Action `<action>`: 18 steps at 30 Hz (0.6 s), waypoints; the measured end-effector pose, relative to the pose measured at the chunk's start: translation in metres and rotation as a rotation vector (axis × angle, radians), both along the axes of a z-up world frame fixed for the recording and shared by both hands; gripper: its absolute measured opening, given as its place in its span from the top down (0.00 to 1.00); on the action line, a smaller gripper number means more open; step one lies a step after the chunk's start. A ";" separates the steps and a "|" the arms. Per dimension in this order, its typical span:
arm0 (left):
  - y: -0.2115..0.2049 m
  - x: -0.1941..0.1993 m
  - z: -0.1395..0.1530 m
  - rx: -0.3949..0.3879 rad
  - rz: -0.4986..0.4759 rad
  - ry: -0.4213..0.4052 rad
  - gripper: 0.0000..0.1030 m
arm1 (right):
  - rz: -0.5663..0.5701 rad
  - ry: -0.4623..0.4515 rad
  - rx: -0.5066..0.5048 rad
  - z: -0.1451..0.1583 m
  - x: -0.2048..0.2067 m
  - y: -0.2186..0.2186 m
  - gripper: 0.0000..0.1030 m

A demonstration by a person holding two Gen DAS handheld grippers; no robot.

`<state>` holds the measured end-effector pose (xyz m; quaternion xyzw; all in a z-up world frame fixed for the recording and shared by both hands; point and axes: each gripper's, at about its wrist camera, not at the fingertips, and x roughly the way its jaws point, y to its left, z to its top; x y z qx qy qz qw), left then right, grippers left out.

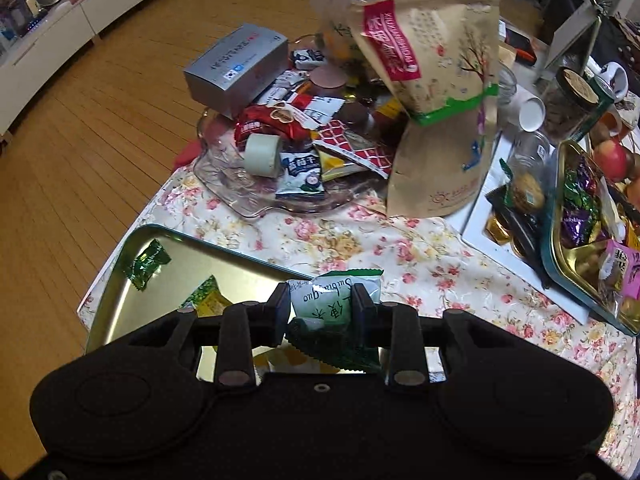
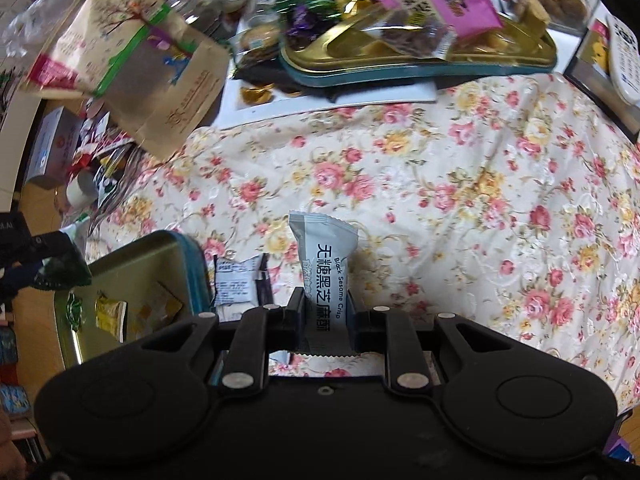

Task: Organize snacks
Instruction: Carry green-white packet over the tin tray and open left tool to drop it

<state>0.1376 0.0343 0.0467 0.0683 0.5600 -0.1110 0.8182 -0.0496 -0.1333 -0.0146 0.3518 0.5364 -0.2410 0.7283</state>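
On the flowered tablecloth [image 2: 460, 184], the empty-ish tin tray [image 1: 132, 304] sits at the near left edge, two small wrapped sweets [image 1: 146, 264] lying inside it. Behind it, the glass dish [image 1: 256, 196] carries a heap of snack packets, a boxed carton [image 1: 236, 66] on its far left. The tall paper pouch [image 1: 436, 112] stands just right of the dish. Further right, the filled candy tin [image 1: 576, 216] rests on a flat white board [image 1: 476, 220].

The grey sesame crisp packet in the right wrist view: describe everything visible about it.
The sesame crisp packet is a slim, grey-and-white foil-look wrapper with dark Chinese lettering and "Black Sesame Crisp" printed along it, its near end serrated. The right gripper holds it, jaws shut on its lower half; it points away over the floral tablecloth.
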 end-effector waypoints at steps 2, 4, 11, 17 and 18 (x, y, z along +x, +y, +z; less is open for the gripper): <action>0.007 0.004 -0.001 -0.005 0.009 0.010 0.61 | 0.025 -0.004 -0.015 0.001 0.006 0.009 0.78; 0.012 0.007 -0.002 0.001 0.019 0.015 0.61 | 0.050 -0.009 -0.021 0.003 0.012 0.019 0.78; 0.031 0.018 -0.005 0.013 0.061 0.025 0.61 | 0.139 -0.036 -0.016 0.006 0.027 0.047 0.78; 0.047 0.028 -0.006 0.013 0.099 0.032 0.61 | 0.224 -0.074 -0.013 0.012 0.037 0.071 0.78; 0.050 0.029 -0.005 0.013 0.107 0.032 0.61 | 0.235 -0.079 -0.013 0.013 0.038 0.074 0.78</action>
